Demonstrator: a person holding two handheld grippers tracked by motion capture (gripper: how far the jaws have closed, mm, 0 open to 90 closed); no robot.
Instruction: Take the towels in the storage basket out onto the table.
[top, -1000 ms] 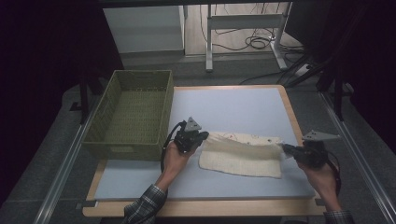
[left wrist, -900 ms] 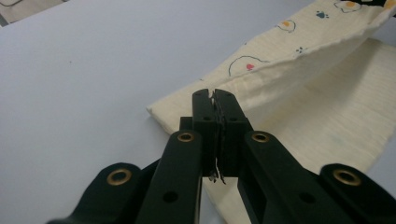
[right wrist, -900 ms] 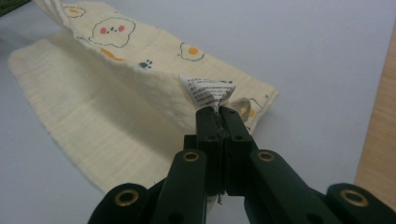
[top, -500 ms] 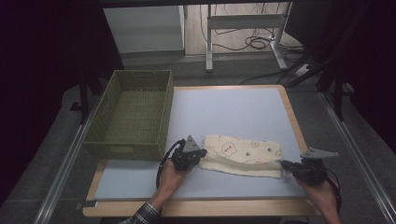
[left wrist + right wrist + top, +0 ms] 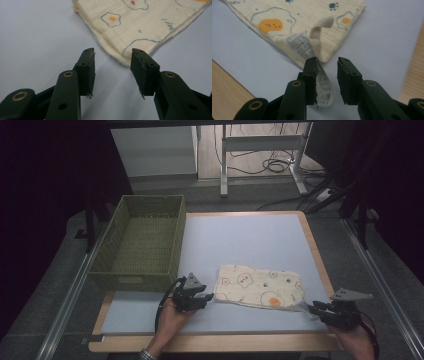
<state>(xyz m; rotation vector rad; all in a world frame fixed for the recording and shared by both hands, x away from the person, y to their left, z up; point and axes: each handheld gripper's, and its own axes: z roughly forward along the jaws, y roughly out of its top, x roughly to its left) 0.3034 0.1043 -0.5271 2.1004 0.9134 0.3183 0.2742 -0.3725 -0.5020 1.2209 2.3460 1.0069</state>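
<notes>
Left gripper (image 5: 112,56) jaws apart, empty, corner of folded cloth (image 5: 260,286) just ahead. Right gripper (image 5: 327,63) parted too; care label (image 5: 312,62) lying loose against one jaw. Cloth flat on table (image 5: 240,235), beside basket (image 5: 142,240); folded flat, probably for binning.
</notes>
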